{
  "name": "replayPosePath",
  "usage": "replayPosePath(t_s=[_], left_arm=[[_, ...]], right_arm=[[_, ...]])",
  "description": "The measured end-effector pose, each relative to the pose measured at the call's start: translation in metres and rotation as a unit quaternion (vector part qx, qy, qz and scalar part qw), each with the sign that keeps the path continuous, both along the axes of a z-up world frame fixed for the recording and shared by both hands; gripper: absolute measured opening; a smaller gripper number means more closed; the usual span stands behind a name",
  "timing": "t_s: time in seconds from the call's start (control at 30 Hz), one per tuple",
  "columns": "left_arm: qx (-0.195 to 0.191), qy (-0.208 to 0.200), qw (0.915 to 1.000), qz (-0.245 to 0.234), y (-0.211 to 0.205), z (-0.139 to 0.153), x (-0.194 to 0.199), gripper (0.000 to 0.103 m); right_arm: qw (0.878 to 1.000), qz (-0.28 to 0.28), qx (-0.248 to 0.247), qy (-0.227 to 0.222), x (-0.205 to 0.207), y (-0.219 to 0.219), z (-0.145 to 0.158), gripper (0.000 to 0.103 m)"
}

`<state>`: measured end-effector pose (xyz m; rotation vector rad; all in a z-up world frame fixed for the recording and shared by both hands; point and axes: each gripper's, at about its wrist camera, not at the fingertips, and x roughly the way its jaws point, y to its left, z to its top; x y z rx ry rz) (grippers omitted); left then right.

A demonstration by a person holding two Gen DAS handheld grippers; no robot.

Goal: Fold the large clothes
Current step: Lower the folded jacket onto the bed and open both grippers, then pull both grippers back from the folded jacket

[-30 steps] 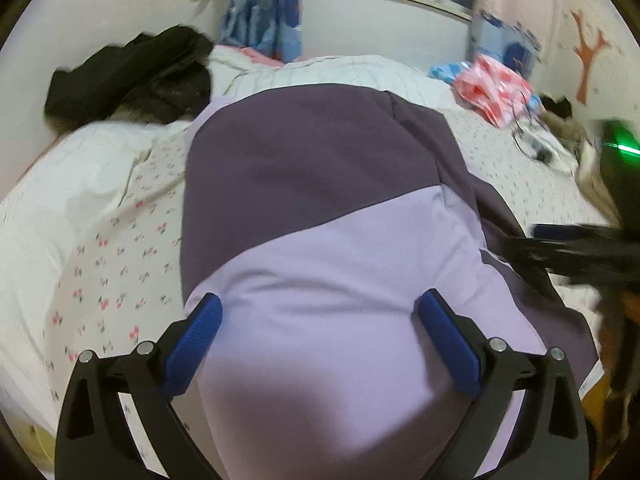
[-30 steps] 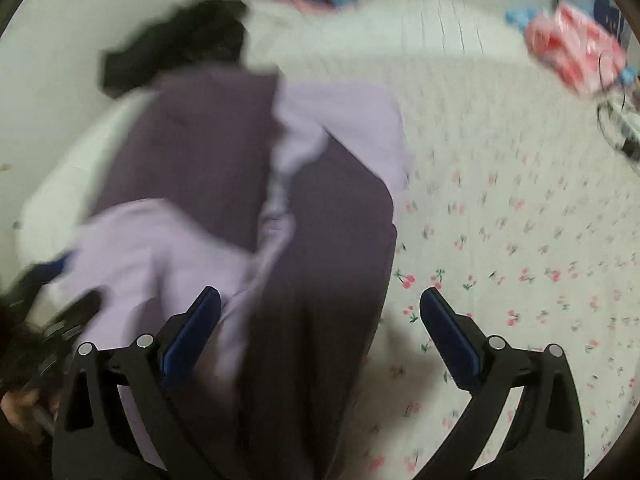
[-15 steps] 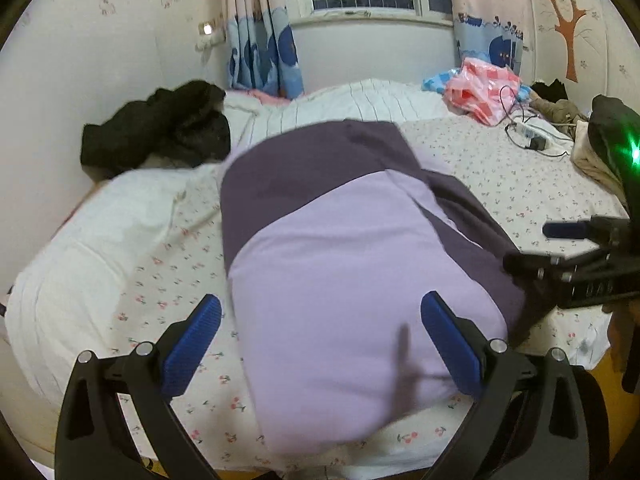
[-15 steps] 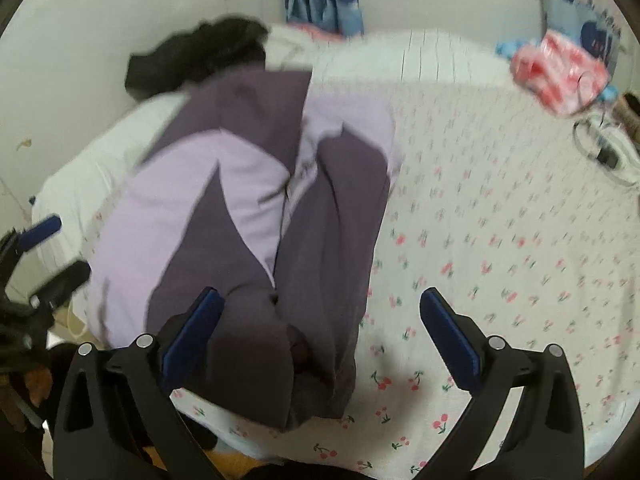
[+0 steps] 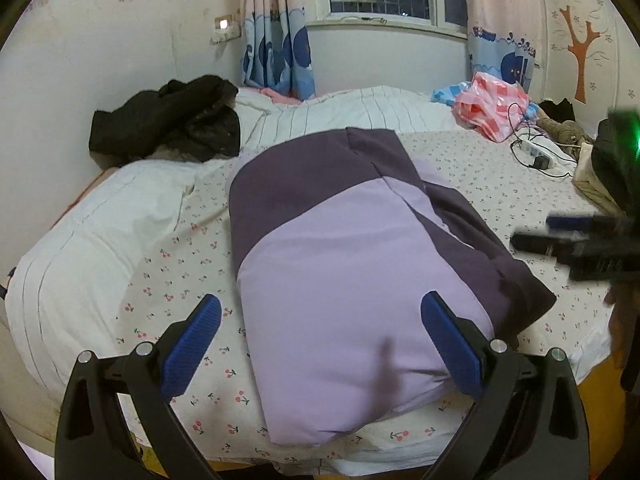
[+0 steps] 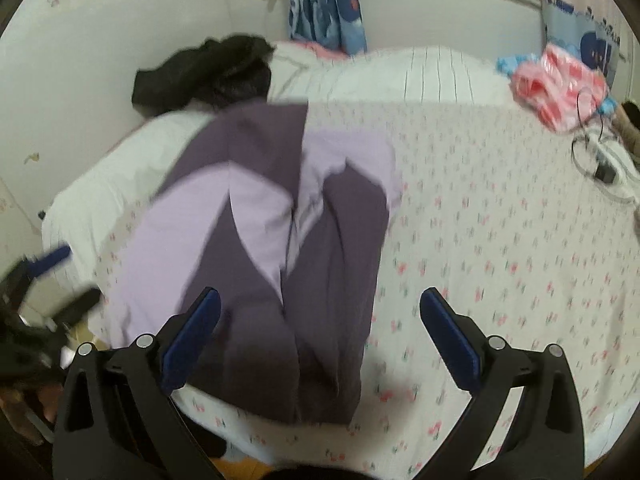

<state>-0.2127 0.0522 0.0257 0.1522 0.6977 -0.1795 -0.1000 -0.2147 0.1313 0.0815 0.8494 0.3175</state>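
A large garment in lilac and dark purple [image 5: 340, 264] lies folded lengthwise on the bed, running from the near edge toward the pillows. In the right wrist view the same garment [image 6: 280, 248] shows its dark purple sleeves laid along its right side. My left gripper [image 5: 320, 332] hangs open above the garment's near end, touching nothing. My right gripper [image 6: 320, 332] is open too, held above the garment's near right corner. The right gripper [image 5: 568, 236] also appears at the right edge of the left wrist view, and the left gripper [image 6: 52, 276] at the left edge of the right wrist view.
A black jacket [image 5: 168, 120] lies heaped at the bed's far left by the wall. A pink checked bag [image 5: 492, 108] and a power strip with cables [image 5: 536, 152] sit at the far right. A striped white quilt [image 5: 340, 116] covers the head end. Floral sheet [image 6: 500, 240] spreads right of the garment.
Both grippers have pulled back and up from the garment, so more of the bed and room shows. The garment now lies flat on the bed.
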Motion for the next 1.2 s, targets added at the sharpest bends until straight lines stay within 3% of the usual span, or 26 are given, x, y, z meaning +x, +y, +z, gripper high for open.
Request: replayPosePath(t_s=[0.2, 0.37, 0.57, 0.8, 0.97, 1.2], left_arm=[[0.001, 0.030, 0.9993, 0.020, 0.003, -0.005, 0.021, 0.096], [-0.028, 0.059, 0.9968, 0.046, 0.011, -0.008, 0.036, 0.096], [-0.036, 0.059, 0.9967, 0.043, 0.012, -0.004, 0.034, 0.096], [-0.018, 0.077, 0.9960, 0.042, 0.008, -0.008, 0.031, 0.096], [-0.010, 0.065, 0.9971, 0.037, 0.003, 0.002, 0.018, 0.096], [-0.010, 0.070, 0.9973, 0.022, -0.002, 0.005, 0.006, 0.096]], right_arm=[[0.999, -0.013, -0.038, -0.026, 0.022, 0.017, 0.025, 0.096], [0.998, -0.023, -0.055, 0.014, 0.038, 0.029, 0.002, 0.096], [0.998, -0.009, -0.050, 0.025, 0.027, 0.036, -0.017, 0.096], [0.991, 0.000, -0.029, 0.133, 0.008, 0.032, -0.069, 0.096], [0.990, 0.003, -0.049, 0.132, -0.007, 0.034, -0.072, 0.096], [0.993, -0.003, -0.065, 0.097, -0.023, 0.033, -0.055, 0.096]])
